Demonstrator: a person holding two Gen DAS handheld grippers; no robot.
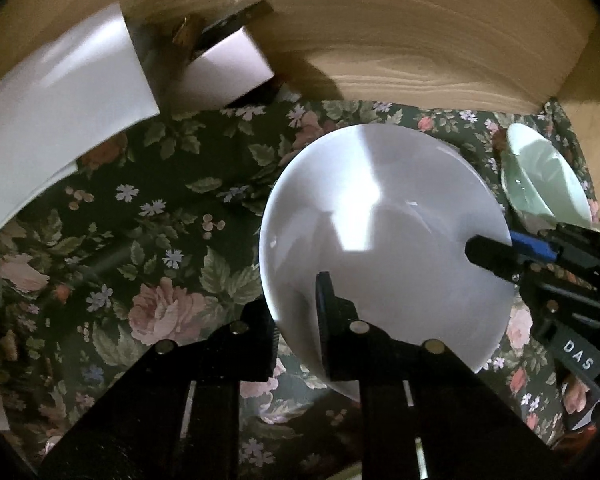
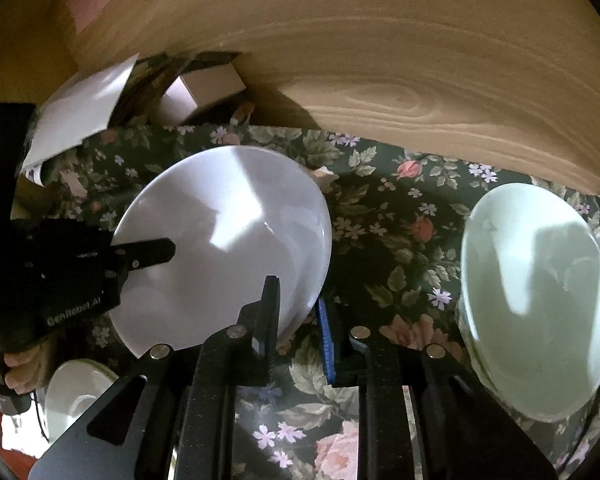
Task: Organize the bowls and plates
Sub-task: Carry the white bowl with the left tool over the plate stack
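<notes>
Nearest to us, our left gripper (image 1: 296, 320) is clamped on the near rim of the white bowl (image 1: 384, 236): one finger lies inside the bowl, the other outside against its wall, and the jaws are nearly closed on the thin rim. Our right gripper (image 2: 298, 316) pinches the same bowl's rim on the opposite side, its black finger inside and its blue-padded finger outside, jaws likewise almost closed on the edge. The white bowl sits tilted over the floral tablecloth (image 2: 380, 240), near the middle of the cloth. Just beyond it, towards the cloth's right edge, a pale green bowl (image 2: 536, 300) rests on the tablecloth, apart from the white one. By the near left corner a small white dish (image 2: 76, 392) shows, partly hidden. At the far left corner stand white boxes (image 1: 228, 68) against the wooden wall (image 1: 420, 32).
</notes>
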